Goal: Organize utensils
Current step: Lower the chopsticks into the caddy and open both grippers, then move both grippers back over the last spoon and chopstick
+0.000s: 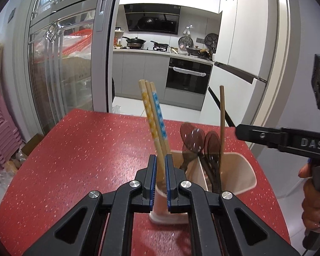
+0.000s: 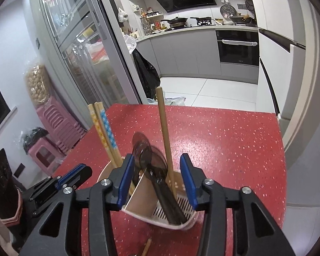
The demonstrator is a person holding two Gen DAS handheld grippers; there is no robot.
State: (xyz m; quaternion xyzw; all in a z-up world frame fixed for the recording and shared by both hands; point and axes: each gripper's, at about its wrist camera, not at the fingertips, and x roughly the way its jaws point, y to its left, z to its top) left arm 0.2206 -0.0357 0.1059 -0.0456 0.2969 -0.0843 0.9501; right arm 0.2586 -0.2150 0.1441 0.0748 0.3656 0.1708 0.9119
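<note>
Left hand-held gripper (image 1: 160,170): jaws nearly together, clamped on the patterned chopsticks low on their shafts, right above the holder's left compartment.
Patterned chopsticks (image 1: 154,115): three wooden sticks in a bunch, yellow and blue printed bands, tilted up and away to the left, lower ends down inside the holder.
Right hand-held gripper (image 2: 157,181): jaws apart, nothing pressed between the pads, straddling the holder's right compartment from above; no pad touching the plain chopstick.
Plain chopstick (image 2: 164,128): bare wood, standing almost upright in the right compartment, leaning against the spoons' side, free of any grip.
Spoons (image 2: 148,155): dark translucent brown plastic, bowls up, handles down in the right compartment, overlapping one another.
Utensil holder (image 1: 243,170): pale pink-beige, divider wall splitting it in two, slotted drain floor visible in the right half, standing on the surface near its near edge.
Surface (image 1: 85,149): red with light speckles.
Stray stick (image 2: 146,248): brown wooden end lying on the surface just in front of the holder, mostly hidden under the right gripper.
Person's hand (image 1: 313,202): fingers wrapped round the right gripper's handle at the frame's right edge.
</note>
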